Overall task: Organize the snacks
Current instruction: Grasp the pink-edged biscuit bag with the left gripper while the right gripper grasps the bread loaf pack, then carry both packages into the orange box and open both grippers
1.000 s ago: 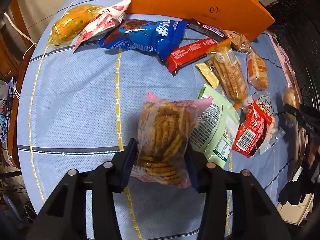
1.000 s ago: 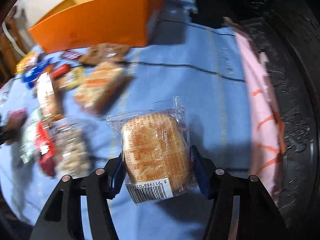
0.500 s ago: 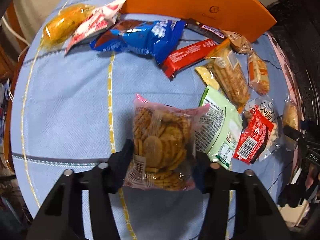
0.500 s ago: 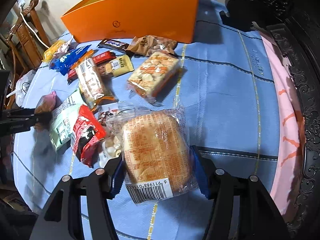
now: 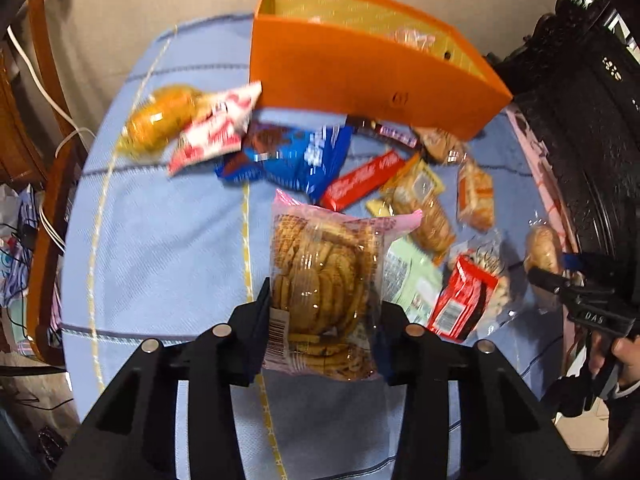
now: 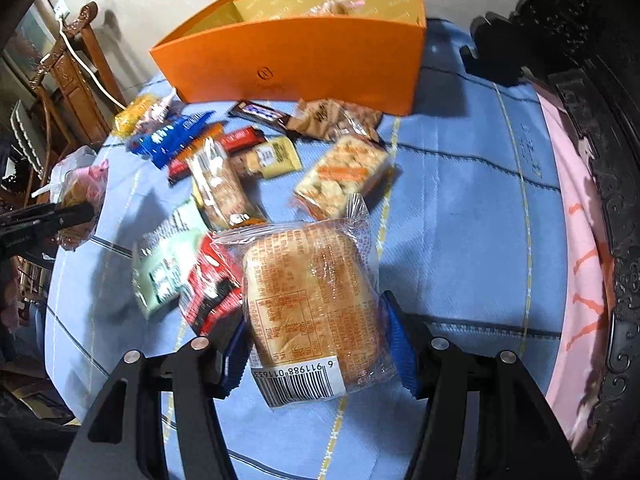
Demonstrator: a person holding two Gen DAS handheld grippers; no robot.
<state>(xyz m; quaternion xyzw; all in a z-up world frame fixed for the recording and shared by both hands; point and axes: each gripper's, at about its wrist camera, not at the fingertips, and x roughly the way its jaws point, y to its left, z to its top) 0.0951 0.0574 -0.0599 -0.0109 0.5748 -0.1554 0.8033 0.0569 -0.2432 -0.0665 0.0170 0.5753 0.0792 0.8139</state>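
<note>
Many snacks on blue cloth [image 6: 460, 208], orange box [image 6: 304, 68], wooden chair [image 6: 76, 64]

Table w/ blue cloth [image 6: 460, 208]: orange box [image 6: 304, 68] at back, loose snack packs [image 6: 344, 176] in front

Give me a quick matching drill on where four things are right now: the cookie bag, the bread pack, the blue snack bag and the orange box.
Things:
1. cookie bag
2. bread pack
3. blue snack bag
4. orange box

Places:
A. lying on the blue tablecloth
B. clamped in the right gripper
C. standing open at the far edge of the table
D. clamped in the left gripper

Pairs: 1-D, 2-B, 3-A, 4-C
</note>
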